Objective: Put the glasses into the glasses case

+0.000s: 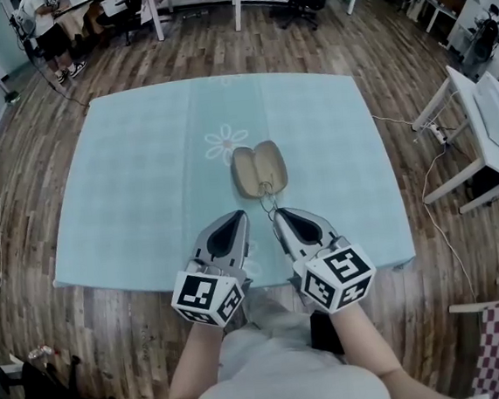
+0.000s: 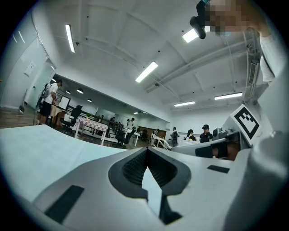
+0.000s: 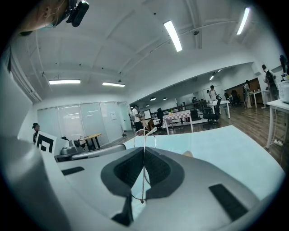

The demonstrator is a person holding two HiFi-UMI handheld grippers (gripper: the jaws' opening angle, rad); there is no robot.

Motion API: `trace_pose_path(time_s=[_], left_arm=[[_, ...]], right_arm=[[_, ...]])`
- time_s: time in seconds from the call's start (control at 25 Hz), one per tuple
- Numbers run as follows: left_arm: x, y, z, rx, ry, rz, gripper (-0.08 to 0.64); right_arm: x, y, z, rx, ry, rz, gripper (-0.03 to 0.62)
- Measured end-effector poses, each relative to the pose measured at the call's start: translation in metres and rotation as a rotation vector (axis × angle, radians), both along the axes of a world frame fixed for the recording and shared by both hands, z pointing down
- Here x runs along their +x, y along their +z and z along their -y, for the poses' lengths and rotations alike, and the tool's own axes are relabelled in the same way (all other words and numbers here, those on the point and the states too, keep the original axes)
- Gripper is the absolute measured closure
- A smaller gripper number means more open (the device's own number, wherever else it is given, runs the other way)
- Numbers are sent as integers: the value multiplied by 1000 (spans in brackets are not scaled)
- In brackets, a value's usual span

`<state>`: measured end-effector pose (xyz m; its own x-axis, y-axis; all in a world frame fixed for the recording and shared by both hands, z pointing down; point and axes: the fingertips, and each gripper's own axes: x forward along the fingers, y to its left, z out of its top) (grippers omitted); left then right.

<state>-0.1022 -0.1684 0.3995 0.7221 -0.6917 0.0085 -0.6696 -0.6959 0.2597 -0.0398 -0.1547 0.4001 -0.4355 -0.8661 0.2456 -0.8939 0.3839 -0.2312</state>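
Head view: one glasses case (image 1: 259,170) lies open on the surface (image 1: 142,178). One pair of glasses (image 1: 269,203) hangs just short of the case, not yet inside.

Left gripper view: my left tongs (image 2: 146,151) are pressed together, empty.

Right gripper view: my right tongs (image 3: 143,153) pinch the glasses' thin frame, near the case.

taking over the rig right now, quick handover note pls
Left gripper: fingers together, empty, beside the right one over the near part of the blue cloth.
Right gripper: shut on the thin wire glasses, which stick out past its fingers.
Glasses case: open on the cloth, just beyond the glasses.
Done: glasses in grip.
Left: lay them in the case, release.
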Motion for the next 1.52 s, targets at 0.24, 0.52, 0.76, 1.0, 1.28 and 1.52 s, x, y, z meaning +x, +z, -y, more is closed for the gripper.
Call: trace_pose_path(time_s=[0.24,0.52,0.76,1.0,1.28,1.52], left_arm=[[11,7,28,-13,19,23,552],[15,14,72,-28,36,47,552],[19,23,105,-38,42,71,552],[29,36,127,-64,48,98,552],[33,59,148,-112,51,132,552],[37,78,158,-163,59,157,552]], right_arm=[[8,11,30,-28,-3,8,581],[8,22,75,-59,-1,15,581],[12,38,111,-118,23,60,581],[18,57,134,-184,31,98,580],[21,85,158,-277,58,164,580],[20,109,171,-346,59,191,580]])
